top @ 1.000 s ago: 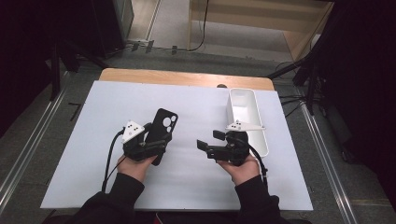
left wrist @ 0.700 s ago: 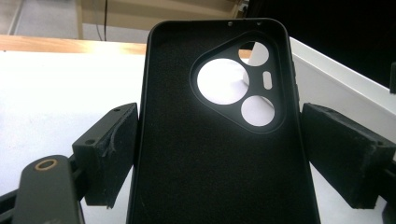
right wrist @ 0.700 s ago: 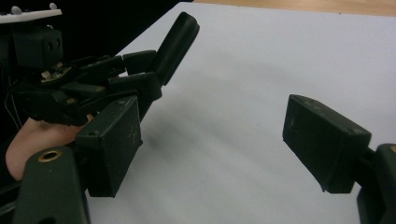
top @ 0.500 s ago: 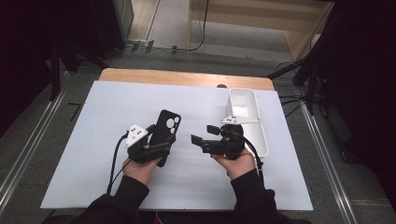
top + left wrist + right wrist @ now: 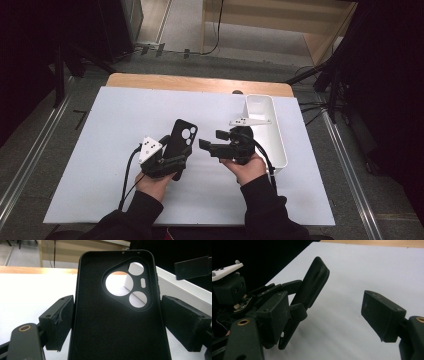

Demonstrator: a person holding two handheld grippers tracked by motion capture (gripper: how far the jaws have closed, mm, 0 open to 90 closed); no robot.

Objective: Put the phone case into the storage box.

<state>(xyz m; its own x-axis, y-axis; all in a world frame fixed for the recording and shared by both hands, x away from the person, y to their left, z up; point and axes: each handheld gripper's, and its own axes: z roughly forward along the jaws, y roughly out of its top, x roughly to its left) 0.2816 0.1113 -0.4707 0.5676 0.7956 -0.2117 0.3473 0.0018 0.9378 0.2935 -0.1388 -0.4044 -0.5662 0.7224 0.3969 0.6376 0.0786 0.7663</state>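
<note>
A black phone case with round camera cutouts stands tilted above the white tabletop. My left gripper is shut on its lower part. In the left gripper view the case sits inner side toward the camera, between the two pads, which press on its side edges. My right gripper hovers just right of the case and points left at it, jaws open. In the right gripper view its gripper holds nothing, and the case stands edge-on beyond the left jaw, apart from it.
A long white tray lies along the table's right side, just behind the right hand. A wooden strip runs along the table's far edge. The left gripper's cable trails back beside the forearm.
The right gripper has drifted left, nearer the phone case. The left gripper and the case have stayed almost where they were.
</note>
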